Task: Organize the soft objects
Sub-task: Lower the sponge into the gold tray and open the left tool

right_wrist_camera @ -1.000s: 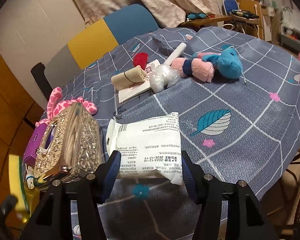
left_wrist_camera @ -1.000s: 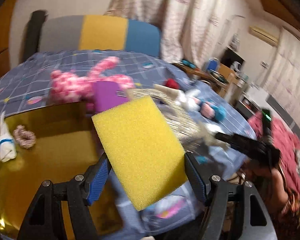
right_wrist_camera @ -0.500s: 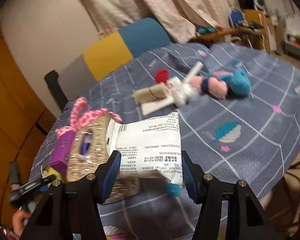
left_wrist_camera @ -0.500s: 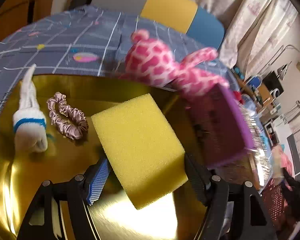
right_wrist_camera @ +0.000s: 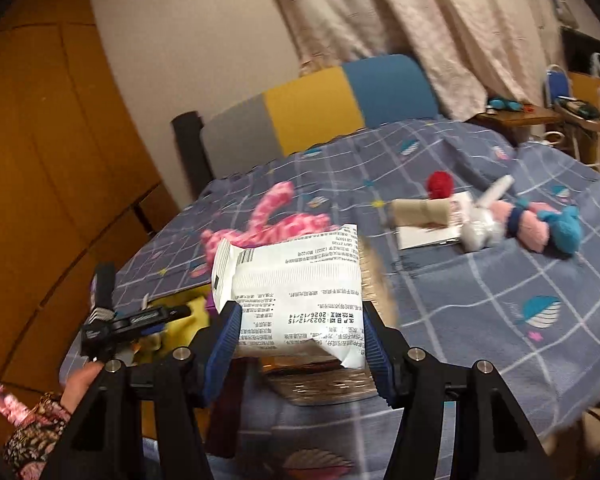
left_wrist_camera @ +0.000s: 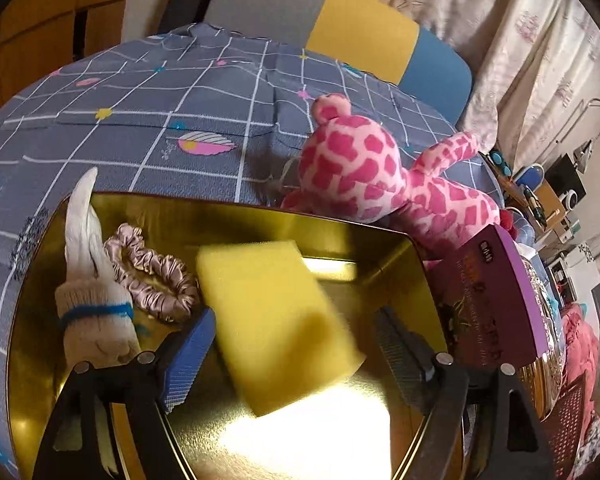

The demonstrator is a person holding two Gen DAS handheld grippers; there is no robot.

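Sponge (left_wrist_camera: 276, 320) dropped from opening left gripper (left_wrist_camera: 290, 344) into tray (left_wrist_camera: 340, 226)

A pale plaster wall (right_wrist_camera: 188, 40) stands behind the scene, with orange-brown wooden panelling (right_wrist_camera: 40, 152) — probably a wardrobe or door — filling the left side. Cream curtains (right_wrist_camera: 400, 12) with a faint pink print hang in loose folds to the right of the wall. A chair backrest (right_wrist_camera: 328, 100) in grey, yellow and blue blocks on a black frame stands at the far edge of the tabletop, which is draped in a grey-blue cloth (right_wrist_camera: 500, 280) with a white grid and leaf motifs. Farther right, a cluttered wooden side desk (right_wrist_camera: 516, 114) and a blue-backed chair (right_wrist_camera: 558, 80) — the light is warm and dim.
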